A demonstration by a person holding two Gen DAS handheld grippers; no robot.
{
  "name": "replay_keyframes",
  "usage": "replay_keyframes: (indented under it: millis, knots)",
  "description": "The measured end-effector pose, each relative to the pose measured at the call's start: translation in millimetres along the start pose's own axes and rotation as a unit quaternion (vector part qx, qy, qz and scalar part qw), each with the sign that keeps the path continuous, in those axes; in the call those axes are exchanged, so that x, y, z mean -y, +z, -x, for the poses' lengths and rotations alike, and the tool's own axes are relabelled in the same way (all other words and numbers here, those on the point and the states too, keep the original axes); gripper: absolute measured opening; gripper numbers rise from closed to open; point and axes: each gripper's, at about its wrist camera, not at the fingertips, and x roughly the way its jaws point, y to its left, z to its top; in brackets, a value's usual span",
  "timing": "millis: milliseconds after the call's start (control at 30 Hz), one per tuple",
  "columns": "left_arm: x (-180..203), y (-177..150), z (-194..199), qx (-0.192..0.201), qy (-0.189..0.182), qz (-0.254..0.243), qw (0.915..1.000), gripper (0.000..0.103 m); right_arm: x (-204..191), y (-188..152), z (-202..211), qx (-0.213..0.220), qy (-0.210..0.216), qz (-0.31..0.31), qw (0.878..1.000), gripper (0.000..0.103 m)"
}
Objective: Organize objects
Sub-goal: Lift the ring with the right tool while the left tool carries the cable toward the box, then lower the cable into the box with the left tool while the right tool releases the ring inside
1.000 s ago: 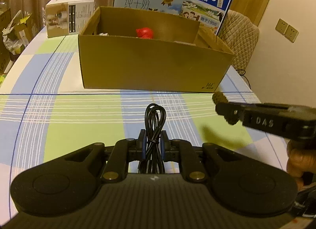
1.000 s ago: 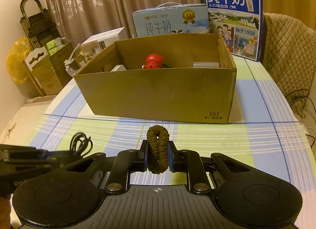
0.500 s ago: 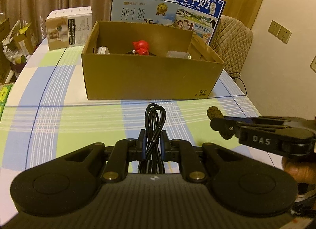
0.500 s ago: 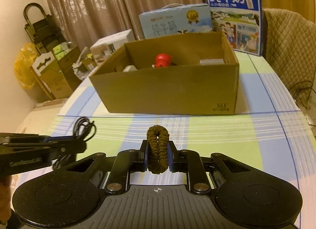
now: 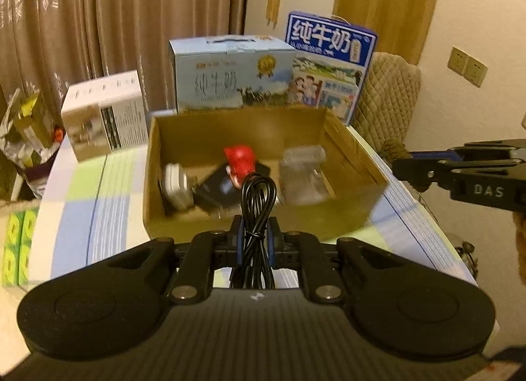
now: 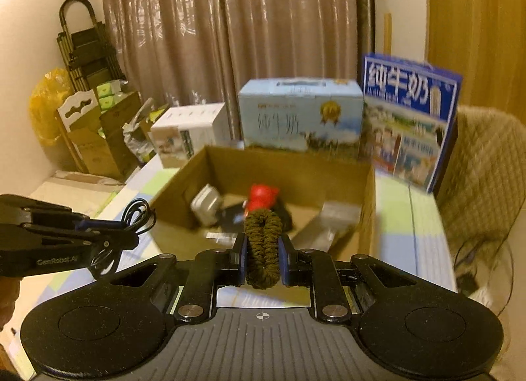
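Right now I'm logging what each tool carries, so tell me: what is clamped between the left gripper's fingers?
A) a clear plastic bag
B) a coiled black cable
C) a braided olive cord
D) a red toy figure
B: in the left wrist view the left gripper is closed on the coiled black cable, while the braided olive cord sits in the right gripper.

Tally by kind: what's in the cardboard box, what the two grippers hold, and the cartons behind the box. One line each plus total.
In the cardboard box: 4 visible (red toy, white adapter, black flat item, clear bag)
Held in jaws: 2 (black cable in left gripper, brown cord in right gripper)
Cartons behind: 3 (white box, light blue milk carton, dark blue milk carton)
Total: 9
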Motion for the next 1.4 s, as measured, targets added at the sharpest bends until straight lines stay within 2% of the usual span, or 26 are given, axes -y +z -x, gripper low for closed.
replay_keyframes:
  millis: [200,467,800,833,900,933,1333,1400]
  knots:
    - [-9.1,32.4,-34.8,-0.007,0.003,0.006,1.0,0.01,12.2,27.4,-34.0,-0.015,0.005,-0.007,1.0,0.016]
    - [-19.8,51.6,-65.2,-0.012,0.016,0.0,0.9998,0.01,30.5,34.4,-76.7,-0.043,0.007,-0.034,0.998,0.016]
    - [-33.4,55.7,-95.4,-0.016,0.028,0.004,0.9995,0.011,43.0,24.1,-104.4,-0.052,-0.006,-0.044,0.998,0.016]
    - [-33.4,56.1,-98.2,-0.017,0.036,0.002,0.9992,0.013,43.8,23.3,-106.0,-0.052,-0.007,-0.044,0.998,0.016]
    - [-37.2,55.6,-100.5,-0.005,0.045,0.007,0.9989,0.027,44.9,22.2,-108.2,-0.053,-0.007,-0.045,0.998,0.016]
    - [-39.1,55.3,-100.8,-0.002,0.045,0.01,0.9989,0.029,45.4,21.5,-109.3,-0.053,-0.007,-0.046,0.998,0.016]
    - [-44.1,44.7,-97.2,-0.009,0.044,0.01,0.999,0.028,45.1,21.2,-113.2,-0.053,0.001,-0.052,0.997,0.016]
    - [-43.2,43.2,-94.6,-0.006,0.042,0.01,0.999,0.028,43.7,22.9,-111.3,-0.039,0.021,-0.055,0.997,0.016]
